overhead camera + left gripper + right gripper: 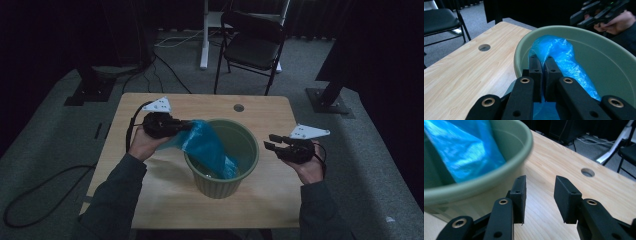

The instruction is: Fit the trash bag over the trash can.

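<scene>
While the blue bag [207, 145] drapes over the green bin's [250, 165] near rim, the left gripper [541, 65] pinches its edge; the right gripper [540, 192] hangs released beside the bin. Lining looks half-done: next, the right must catch the opposite edge.

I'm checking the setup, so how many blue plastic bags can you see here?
1. The blue plastic bag drapes over the left rim of the green bin and hangs down inside it, with the left gripper pinching its outer end. More could lie hidden under it.
</scene>
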Available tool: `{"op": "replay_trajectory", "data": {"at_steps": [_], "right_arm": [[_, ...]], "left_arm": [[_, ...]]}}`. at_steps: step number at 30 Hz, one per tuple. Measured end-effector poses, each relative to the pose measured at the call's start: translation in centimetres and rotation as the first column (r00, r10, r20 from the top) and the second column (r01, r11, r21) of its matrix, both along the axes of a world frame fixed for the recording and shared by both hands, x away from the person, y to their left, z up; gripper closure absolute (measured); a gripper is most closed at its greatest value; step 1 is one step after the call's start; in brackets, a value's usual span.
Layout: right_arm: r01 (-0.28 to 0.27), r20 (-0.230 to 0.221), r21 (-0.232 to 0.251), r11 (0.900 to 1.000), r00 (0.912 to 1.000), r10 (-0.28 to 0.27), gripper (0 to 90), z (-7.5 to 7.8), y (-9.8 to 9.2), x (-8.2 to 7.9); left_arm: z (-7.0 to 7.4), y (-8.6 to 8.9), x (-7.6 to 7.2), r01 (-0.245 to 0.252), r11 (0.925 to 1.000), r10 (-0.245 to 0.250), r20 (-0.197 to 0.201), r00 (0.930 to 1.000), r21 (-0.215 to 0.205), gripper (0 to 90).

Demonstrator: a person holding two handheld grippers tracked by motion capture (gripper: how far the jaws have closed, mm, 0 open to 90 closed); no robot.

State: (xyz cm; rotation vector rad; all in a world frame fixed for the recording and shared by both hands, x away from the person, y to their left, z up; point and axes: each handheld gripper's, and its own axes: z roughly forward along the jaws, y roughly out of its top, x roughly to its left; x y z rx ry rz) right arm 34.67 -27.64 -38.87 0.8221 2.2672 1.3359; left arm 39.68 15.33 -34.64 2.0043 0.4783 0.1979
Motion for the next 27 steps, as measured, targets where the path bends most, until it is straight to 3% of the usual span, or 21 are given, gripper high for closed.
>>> {"op": "replay_trajectory", "data": {"at_steps": [6, 12, 19, 27], "right_arm": [[-0.054, 0.028, -0.018, 0.998, 0.9982, 0.054, 61.3, 2.0, 2.1, -0.6], [-0.126, 0.038, -0.044, 0.991, 0.9910, 0.128, 59.3, 3.0, 5.1, -0.6], [-0.138, 0.031, -0.069, 0.988, 0.9896, 0.141, 56.4, 3.4, 6.9, 0.6], [-0.164, 0.014, -0.058, 0.985, 0.9862, 0.165, 54.1, 3.7, 7.9, 2.1]], "left_arm": [[0.2, -0.4, 0.0, -0.007, 1.0000, 0.007, 0.003, 1.0000, -0.006, 86.5], [0.6, -1.5, 0.2, -0.005, 0.9999, 0.005, 0.005, 1.0000, -0.014, 86.5], [0.8, -2.7, 0.1, 0.021, 0.9996, -0.021, 0.005, 0.9998, -0.017, 86.0], [1.3, -4.4, 0.0, 0.055, 0.9985, -0.055, 0.013, 0.9984, -0.002, 85.1]]}}
